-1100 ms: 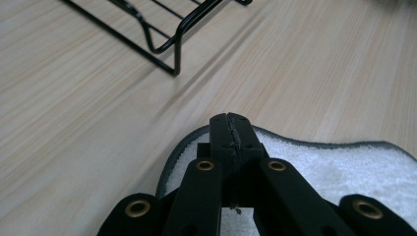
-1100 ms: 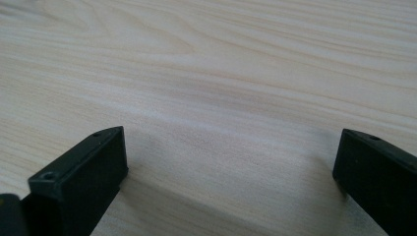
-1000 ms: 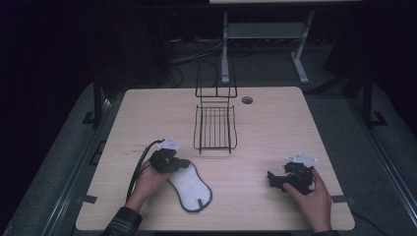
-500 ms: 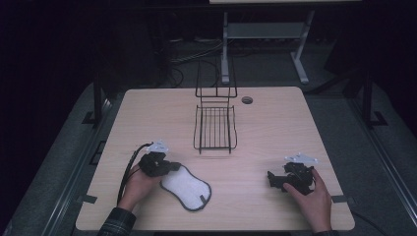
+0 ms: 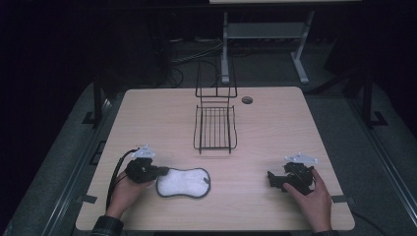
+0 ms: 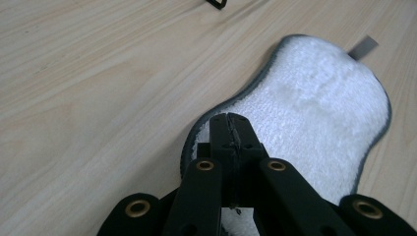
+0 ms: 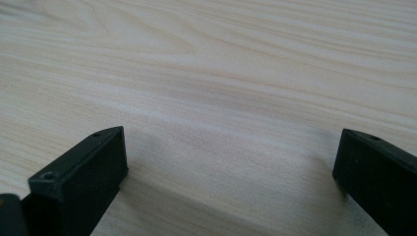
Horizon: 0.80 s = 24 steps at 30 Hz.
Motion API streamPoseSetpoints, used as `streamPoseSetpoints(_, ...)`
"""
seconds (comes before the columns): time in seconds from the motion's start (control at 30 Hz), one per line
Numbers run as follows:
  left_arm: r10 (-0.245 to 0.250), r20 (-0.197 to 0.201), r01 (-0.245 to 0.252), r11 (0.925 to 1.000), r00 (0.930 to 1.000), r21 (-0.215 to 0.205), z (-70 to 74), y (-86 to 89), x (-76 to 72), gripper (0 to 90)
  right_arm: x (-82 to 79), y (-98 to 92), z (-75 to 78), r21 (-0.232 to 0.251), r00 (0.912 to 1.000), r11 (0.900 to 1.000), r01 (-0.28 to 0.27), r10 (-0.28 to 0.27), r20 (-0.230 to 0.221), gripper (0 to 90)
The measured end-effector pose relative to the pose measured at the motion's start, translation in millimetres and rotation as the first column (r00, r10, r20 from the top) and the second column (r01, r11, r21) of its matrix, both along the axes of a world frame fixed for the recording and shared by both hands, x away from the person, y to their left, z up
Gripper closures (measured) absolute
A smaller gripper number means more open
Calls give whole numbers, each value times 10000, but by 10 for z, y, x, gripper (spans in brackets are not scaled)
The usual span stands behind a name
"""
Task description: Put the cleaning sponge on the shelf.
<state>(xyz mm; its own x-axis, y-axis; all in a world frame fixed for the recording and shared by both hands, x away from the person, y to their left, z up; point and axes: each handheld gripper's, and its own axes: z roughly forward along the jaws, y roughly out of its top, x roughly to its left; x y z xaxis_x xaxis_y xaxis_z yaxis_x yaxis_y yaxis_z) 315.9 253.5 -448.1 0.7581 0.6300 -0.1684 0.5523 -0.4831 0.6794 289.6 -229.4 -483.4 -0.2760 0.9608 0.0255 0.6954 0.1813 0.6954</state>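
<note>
So the left gripper (image 5: 147, 171) was sitting near the front left corner of the worktop (image 5: 275, 123), jaws clamped tight on the near end of a white fluffy pad (image 5: 183, 182) with a dark grey trim; in the left gripper view you could see the two black jaws pressed together right over the pad's (image 6: 314, 118) edge, trim pinched between them. The pad itself was lying flat on the wood, stretched out along the front edge, roughly a peanut shape with a narrower waist, and it sat a bit left of the middle; there was a small grey tab (image 6: 363, 47) sticking off its far end.

The right gripper (image 5: 284, 179) was over by the front right corner, well apart from the pad, held low on the worktop by the person's right hand (image 5: 312, 199); its jaws were spread wide with nothing between them, just bare wood grain in the right gripper view (image 7: 231, 162).

Further back, about in the middle of the worktop, was a black wire rack (image 5: 215, 125), with its tall back section toward the far edge and the flat basket part pointing at the person; near its right, close to the far edge, was a small round cable hole (image 5: 247, 100). A black cable (image 5: 115, 174) looped off the left gripper toward the front edge.
</note>
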Motion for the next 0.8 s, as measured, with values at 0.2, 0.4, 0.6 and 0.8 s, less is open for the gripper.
streamPoseSetpoints(0.2,7,-75,-7,10000,10000,24,4,30,-60,896,0,0,0,-1,10000,10000,0,0,-2,0)
streamPoseSetpoints(0.4,271,-137,-271,9996,9995,-34,6,140,-163,896,0,0,0,0,10000,10000,2,-2,3,0)
streamPoseSetpoints(0.6,435,-100,-435,9991,9990,-17,11,240,-307,896,0,0,0,-1,10000,10000,0,0,-3,0)
streamPoseSetpoints(0.8,623,-99,-624,9980,9980,-107,18,307,-394,896,0,0,0,-3,10000,10000,-1,1,-2,0)
